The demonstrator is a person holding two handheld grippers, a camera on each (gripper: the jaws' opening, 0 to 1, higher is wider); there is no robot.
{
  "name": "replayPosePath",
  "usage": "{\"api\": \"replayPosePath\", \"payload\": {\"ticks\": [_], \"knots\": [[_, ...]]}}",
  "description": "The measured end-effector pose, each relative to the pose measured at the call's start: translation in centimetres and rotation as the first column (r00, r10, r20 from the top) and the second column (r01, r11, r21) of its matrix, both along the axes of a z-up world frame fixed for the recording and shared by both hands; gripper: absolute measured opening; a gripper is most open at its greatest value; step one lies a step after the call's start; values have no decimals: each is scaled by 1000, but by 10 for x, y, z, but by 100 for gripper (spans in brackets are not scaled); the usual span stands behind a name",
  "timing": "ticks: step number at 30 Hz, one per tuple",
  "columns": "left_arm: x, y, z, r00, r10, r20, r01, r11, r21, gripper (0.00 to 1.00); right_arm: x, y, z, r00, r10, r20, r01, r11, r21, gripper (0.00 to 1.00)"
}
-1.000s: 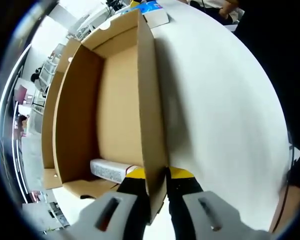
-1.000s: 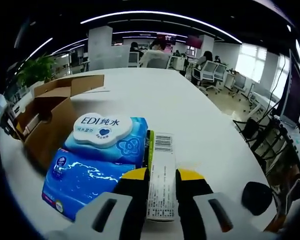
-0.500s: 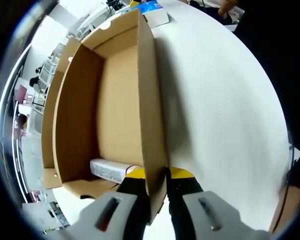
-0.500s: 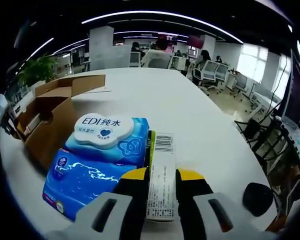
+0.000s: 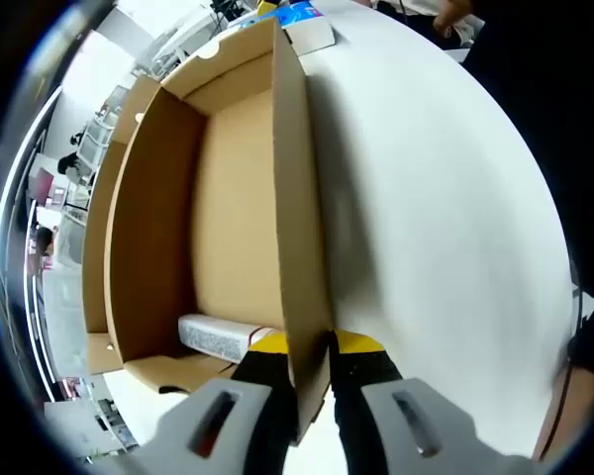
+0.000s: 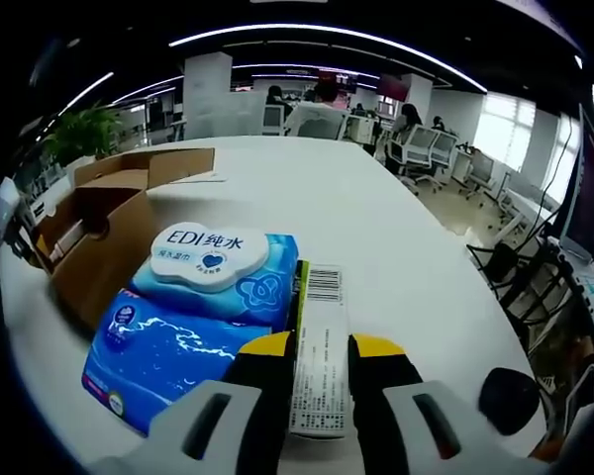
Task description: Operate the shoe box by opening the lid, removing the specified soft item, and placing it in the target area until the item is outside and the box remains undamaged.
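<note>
Sitting on a broad white worktop (image 6: 396,247) in an open-plan office with ceiling light strips, desks and swivel chairs behind: an open brown cardboard shoe box (image 5: 218,198), its lid already folded back and lying flat beside it. Gripping the near wall of that box, the left tool (image 5: 309,361), its yellow-tipped jaws pressed together on the cardboard edge, one inside and one outside. Lying on the box floor in the near corner, just beside that grip, a small white printed carton (image 5: 216,336). Pinching the end flap of a blue soft pack of wet wipes with a white oval lid (image 6: 188,307), the right tool (image 6: 317,371), jaws closed on the barcode-printed strip, with the pack outside the box and looking to be resting on the worktop close to the box's end wall. Judging the removal as essentially done and the set-down as what remains. Risking a torn flap or a pack swinging free, since the whole weight would be hanging from one thin seam if lifted. Risking a creased or ripped box wall too, if the left tool twists or pulls while clamped on single-ply cardboard. Possibly dragging the pack against the box side on release, nudging the box across the smooth surface. Not being able to tell where the target area lies.
</note>
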State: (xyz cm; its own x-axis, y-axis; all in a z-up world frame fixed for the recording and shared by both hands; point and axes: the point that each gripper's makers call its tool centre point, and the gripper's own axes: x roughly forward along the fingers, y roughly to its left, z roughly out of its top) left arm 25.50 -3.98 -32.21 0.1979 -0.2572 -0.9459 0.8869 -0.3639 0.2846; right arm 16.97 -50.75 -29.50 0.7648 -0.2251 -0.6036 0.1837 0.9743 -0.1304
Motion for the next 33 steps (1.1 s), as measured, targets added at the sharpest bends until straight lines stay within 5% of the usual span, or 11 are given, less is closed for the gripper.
{"api": "replayPosePath", "payload": {"ticks": [12, 17, 21, 33], "knots": [[0, 0, 0, 1000, 2, 0, -2, 1000, 0, 10, 3, 6, 26, 995, 66, 79, -62, 997, -55, 23], [1, 0, 0, 1000, 4, 0, -4, 1000, 0, 10, 12, 16, 45, 983, 131, 130, -116, 986, -116, 25], [1, 0, 0, 1000, 4, 0, -4, 1000, 0, 10, 18, 28, 58, 969, 165, 182, -149, 984, -99, 26], [2, -1, 0, 1000, 3, 2, -3, 1000, -4, 11, 24, 37, 76, 950, 231, 212, -196, 965, -173, 26]]}}
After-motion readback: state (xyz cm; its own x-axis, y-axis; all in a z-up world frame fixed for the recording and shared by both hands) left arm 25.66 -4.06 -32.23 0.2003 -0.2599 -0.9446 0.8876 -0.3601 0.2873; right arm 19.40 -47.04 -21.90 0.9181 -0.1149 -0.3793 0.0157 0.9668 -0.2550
